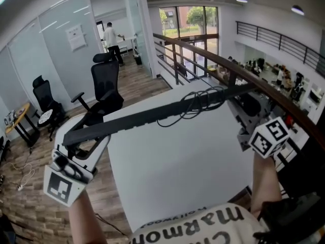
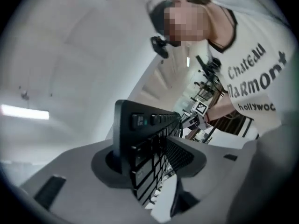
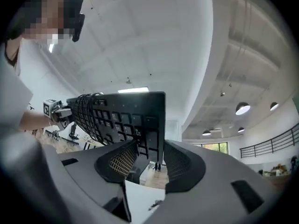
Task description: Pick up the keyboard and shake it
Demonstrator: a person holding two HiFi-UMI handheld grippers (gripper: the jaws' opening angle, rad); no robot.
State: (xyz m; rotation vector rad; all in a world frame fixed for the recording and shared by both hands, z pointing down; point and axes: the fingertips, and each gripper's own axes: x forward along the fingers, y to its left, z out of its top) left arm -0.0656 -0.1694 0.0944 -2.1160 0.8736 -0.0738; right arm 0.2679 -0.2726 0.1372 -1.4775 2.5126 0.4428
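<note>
Long black plastic keyboard [image 1: 152, 117] held above the white desk [image 1: 193, 161].
Left tongs [image 2: 148, 158] clamp one end, right tongs [image 3: 145, 158] the other; black cable [image 1: 203, 103] bunched near the right tongs.

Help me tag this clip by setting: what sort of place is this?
Probably an open-plan office on an upper level: black office chairs, glass partition walls, and a wood-topped railing overlooking a floor below.
</note>
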